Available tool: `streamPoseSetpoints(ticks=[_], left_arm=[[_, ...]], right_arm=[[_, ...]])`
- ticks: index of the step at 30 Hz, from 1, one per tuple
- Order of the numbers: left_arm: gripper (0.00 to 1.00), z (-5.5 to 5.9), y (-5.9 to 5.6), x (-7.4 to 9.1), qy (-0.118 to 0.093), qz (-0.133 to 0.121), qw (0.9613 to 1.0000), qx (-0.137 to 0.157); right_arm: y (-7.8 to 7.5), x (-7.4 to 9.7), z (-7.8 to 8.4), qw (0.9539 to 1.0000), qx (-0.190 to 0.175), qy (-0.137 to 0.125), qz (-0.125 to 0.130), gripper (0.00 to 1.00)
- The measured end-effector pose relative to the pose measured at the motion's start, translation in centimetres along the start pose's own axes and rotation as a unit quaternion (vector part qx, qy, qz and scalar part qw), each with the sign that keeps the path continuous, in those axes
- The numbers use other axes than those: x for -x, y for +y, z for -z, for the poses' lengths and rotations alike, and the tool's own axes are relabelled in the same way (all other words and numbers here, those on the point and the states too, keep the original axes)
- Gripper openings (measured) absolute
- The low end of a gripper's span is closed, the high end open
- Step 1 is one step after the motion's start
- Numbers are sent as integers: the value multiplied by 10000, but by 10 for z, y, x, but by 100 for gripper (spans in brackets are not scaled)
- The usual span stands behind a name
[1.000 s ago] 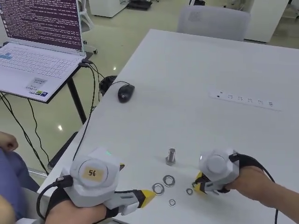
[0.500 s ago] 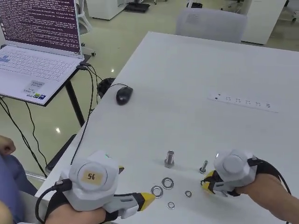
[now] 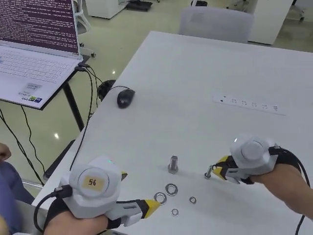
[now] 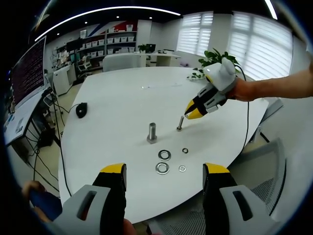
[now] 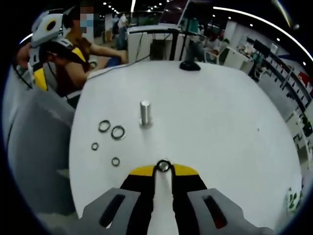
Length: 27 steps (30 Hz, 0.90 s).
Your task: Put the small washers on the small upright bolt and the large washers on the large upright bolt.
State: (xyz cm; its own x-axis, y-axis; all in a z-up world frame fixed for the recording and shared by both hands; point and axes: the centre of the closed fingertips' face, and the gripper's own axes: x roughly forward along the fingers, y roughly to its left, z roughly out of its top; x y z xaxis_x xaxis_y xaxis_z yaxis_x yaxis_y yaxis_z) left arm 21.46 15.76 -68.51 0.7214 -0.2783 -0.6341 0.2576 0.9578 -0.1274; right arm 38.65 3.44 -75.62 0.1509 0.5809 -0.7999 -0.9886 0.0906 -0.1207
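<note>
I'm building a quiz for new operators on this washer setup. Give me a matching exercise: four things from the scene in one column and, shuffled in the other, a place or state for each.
Column one
1. large bolt
2. small bolt
3. mouse
4. left gripper

Column two
A. jaws wide apart, holding nothing
B. between the right gripper's closed jaws
C. near the table edge on the laptop's side
D. upright, untouched, just beyond the two large washers

Pairs: 1-D, 2-B, 3-C, 4-A
</note>
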Motion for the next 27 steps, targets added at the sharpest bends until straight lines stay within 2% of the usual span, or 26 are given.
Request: streamPoseSetpoints(ticks=[6, 17, 27], left_arm=[[63, 0, 2, 2, -17, -40, 10000, 34], [63, 1, 3, 2, -23, -51, 10000, 55], [63, 1, 3, 2, -25, -51, 10000, 68]], right_arm=[[-5, -6, -1, 9999, 39, 103, -7, 13], [-4, -10, 1, 9994, 184, 290, -102, 13], [-4, -12, 2, 9991, 215, 329, -136, 13]])
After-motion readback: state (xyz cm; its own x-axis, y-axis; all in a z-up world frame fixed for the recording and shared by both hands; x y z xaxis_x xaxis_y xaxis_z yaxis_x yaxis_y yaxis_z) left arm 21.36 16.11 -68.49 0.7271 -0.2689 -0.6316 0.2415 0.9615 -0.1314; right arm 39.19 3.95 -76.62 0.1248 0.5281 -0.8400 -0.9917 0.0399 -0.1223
